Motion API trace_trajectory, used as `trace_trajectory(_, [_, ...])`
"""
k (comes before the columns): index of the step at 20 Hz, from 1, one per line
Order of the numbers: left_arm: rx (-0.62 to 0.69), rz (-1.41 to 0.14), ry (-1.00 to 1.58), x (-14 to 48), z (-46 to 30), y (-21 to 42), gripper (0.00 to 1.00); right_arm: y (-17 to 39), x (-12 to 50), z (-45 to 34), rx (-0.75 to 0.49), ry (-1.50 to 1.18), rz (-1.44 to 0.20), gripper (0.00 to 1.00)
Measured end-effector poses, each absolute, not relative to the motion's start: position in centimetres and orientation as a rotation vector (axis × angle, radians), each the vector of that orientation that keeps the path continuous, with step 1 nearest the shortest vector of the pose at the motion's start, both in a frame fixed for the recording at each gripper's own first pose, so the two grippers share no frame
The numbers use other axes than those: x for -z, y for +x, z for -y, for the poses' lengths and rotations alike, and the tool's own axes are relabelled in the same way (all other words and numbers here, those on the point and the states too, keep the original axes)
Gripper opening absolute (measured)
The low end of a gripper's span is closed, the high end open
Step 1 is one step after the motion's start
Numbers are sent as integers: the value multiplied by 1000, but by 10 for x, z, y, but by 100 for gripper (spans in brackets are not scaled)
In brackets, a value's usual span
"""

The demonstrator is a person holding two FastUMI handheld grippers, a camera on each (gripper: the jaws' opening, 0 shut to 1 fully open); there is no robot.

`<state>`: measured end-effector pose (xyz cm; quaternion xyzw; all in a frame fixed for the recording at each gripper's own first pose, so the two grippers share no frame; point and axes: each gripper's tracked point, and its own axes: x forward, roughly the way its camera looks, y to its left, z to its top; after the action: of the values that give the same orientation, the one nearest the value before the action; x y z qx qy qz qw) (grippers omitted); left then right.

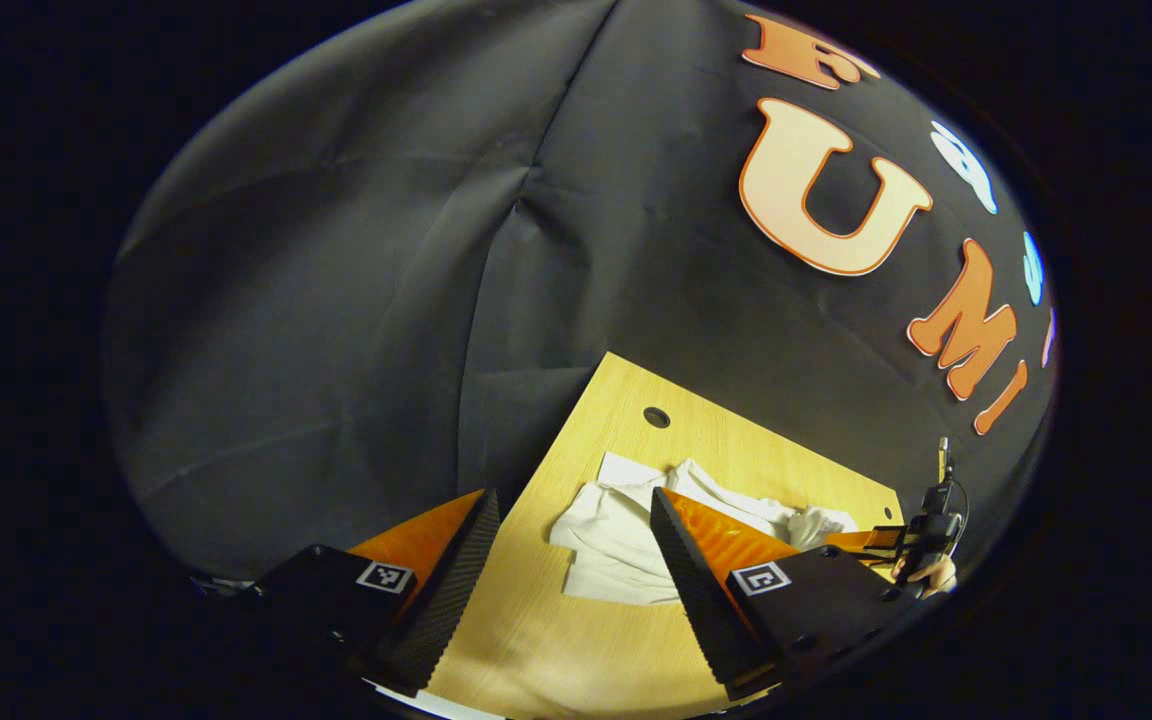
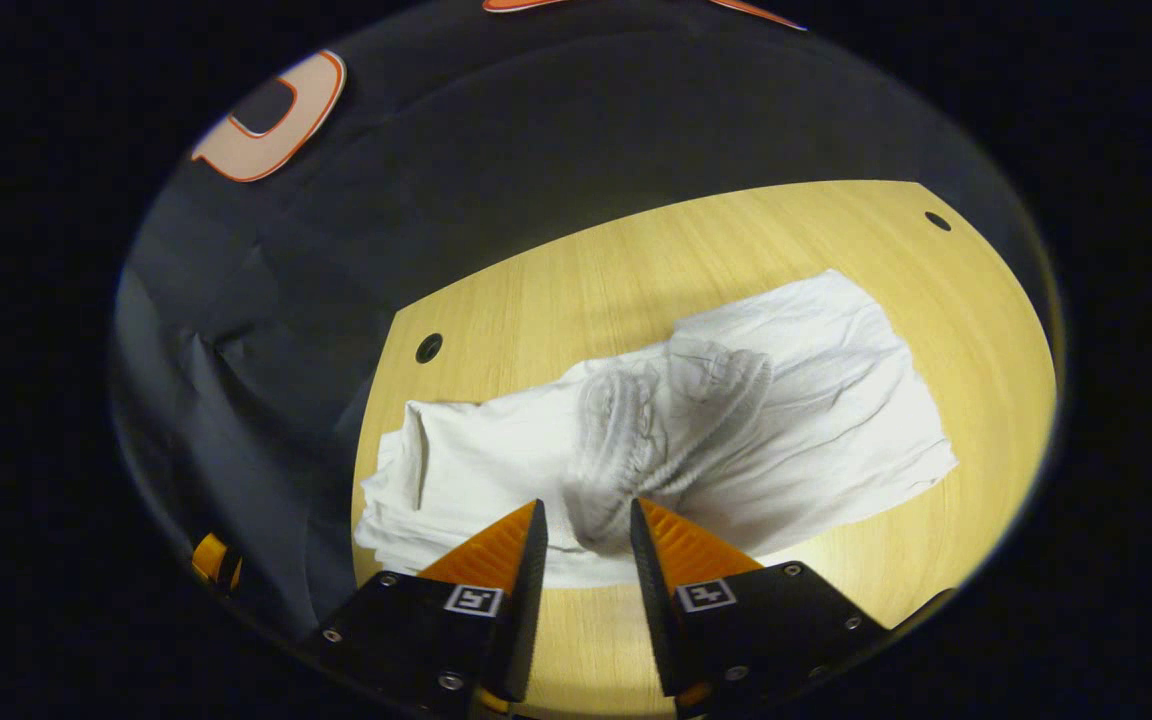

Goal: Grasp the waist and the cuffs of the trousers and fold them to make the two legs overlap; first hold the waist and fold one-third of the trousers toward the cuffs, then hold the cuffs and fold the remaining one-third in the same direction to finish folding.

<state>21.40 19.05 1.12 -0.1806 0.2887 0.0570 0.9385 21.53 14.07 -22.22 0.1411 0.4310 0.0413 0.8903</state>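
Your left gripper [image 1: 571, 505] stood open above the wooden table [image 1: 576, 640], the white trousers [image 1: 616, 545] lying beyond its fingers. In the right gripper view, your right gripper [image 2: 586, 520] hung open, the gathered waist [image 2: 636, 450] just past its tips, trousers [image 2: 816, 420] spread across the table [image 2: 586, 290].

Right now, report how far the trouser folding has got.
Looks done: the white cloth trousers lie on the light wooden table, elastic waistband folded over the middle. In hand: nothing; left gripper and right gripper are open. Left: fold the cuff end.
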Motion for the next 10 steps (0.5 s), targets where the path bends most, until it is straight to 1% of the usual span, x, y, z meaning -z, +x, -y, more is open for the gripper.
trace_trajectory(1, [-113, -603, -384, -5, -187, 213, 100, 212, 224, -143, -95, 290, -901, 45])
trace_trajectory(2, [-112, -615, -400, -2, -183, 213, 100, 209, 226, -146, -106, 292, -906, 66])
trace_trajectory(3, [-111, -626, -415, 5, -181, 212, 100, 206, 227, -148, -113, 296, -911, 68])
trace_trajectory(4, [-113, -640, -431, 11, -179, 210, 100, 205, 228, -149, -120, 296, -913, 92])
trace_trajectory(5, [-115, -654, -452, 17, -176, 209, 100, 202, 228, -148, -122, 295, -912, 98])
trace_trajectory(10, [-129, -745, -581, 54, -162, 204, 100, 192, 229, -133, -128, 291, -904, 99])
